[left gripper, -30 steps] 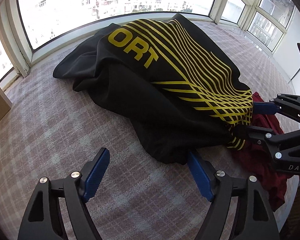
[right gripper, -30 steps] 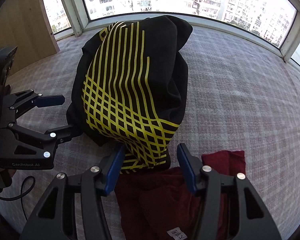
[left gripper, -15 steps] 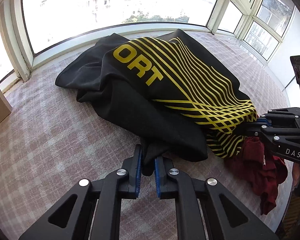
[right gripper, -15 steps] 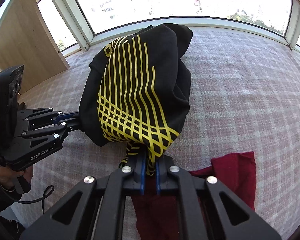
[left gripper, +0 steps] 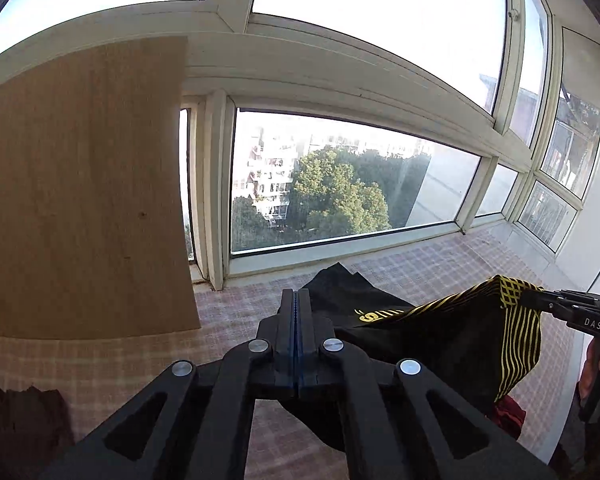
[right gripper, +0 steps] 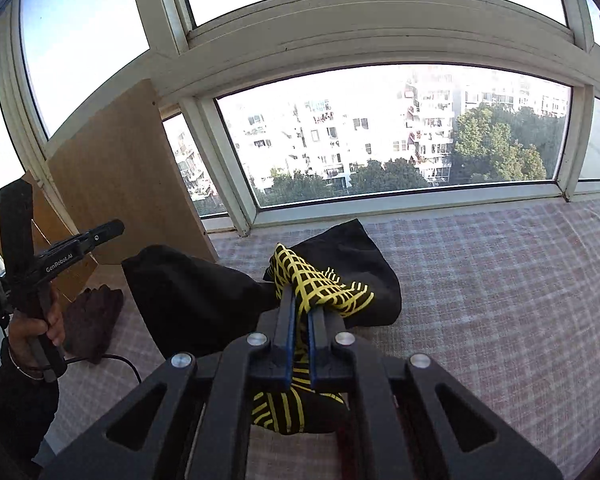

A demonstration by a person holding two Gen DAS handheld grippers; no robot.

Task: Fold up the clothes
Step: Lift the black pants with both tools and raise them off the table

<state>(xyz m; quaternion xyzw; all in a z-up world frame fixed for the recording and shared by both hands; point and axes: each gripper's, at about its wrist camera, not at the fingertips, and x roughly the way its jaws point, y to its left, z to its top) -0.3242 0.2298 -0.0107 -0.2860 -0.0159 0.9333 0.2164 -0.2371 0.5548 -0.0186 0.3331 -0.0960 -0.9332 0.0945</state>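
Observation:
A black shirt with yellow stripes [left gripper: 460, 332] hangs lifted between both grippers above the checked bed cover [left gripper: 100, 356]; its far end still rests on the cover near the window. My left gripper [left gripper: 298, 300] is shut on a black edge of the shirt. My right gripper [right gripper: 300, 304] is shut on the yellow-gridded hem [right gripper: 320, 284]. In the left wrist view the right gripper [left gripper: 540, 300] holds that hem at the far right. In the right wrist view the left gripper [right gripper: 116, 227] is raised at the left.
A dark red garment [left gripper: 508, 416] lies under the lifted shirt at the right. A dark brown cloth [right gripper: 92, 316] lies at the left by a wooden panel [left gripper: 80, 200]. Windows [right gripper: 380, 140] ring the bed; a cable [right gripper: 116, 360] trails at the left.
Both grippers have risen with the shirt, lifting its near edge off the bed and spreading it between them. The cameras now tilt up toward the windows.

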